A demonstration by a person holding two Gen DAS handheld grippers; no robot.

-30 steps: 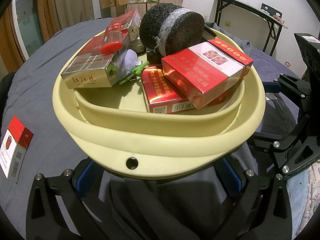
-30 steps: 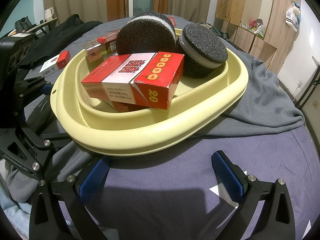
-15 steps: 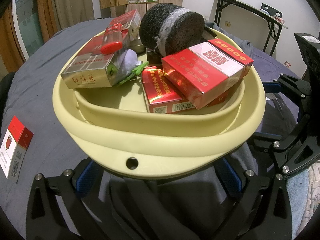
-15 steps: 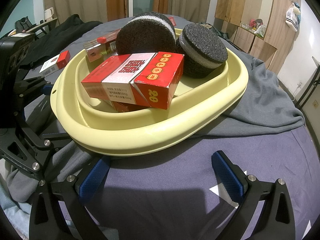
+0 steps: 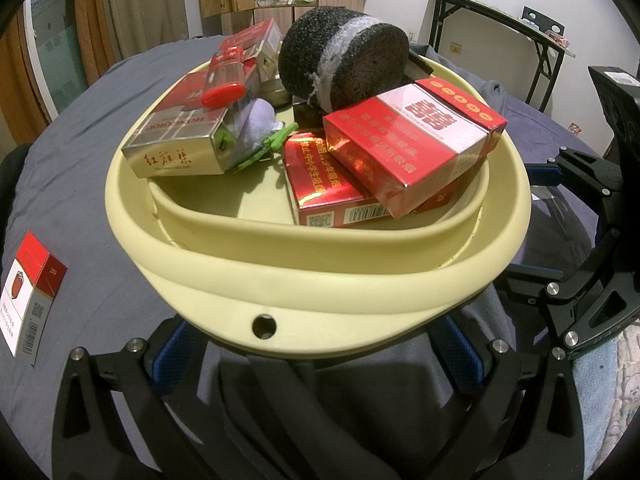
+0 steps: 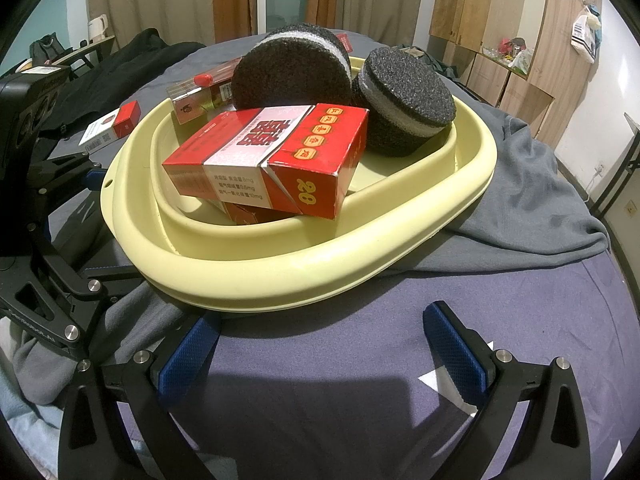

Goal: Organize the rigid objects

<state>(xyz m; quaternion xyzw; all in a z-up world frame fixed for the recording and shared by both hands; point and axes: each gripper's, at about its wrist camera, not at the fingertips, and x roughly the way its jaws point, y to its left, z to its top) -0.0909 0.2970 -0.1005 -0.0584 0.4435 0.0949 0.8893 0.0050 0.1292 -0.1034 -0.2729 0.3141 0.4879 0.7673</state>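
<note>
Yellow basin (image 5: 320,288) w/ red boxes (image 5: 412,148) & sponges (image 6: 292,76); both tongs (image 5: 316,356) (image 6: 324,344) spread wide, empty.

One basin (image 5: 320,276), two black sponges (image 6: 404,100), five cigarette boxes (image 5: 412,140), one lighter (image 5: 224,76).

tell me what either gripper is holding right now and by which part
Nothing is held. The right gripper is open over bare cloth; the left gripper is open, its fingers under the yellow basin rim, not clamping it.

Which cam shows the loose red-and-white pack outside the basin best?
Left wrist: the loose pack lies flat on the grey cloth left of the yellow basin, face and barcode visible. Right wrist shows it small, behind the basin's far rim.
</note>
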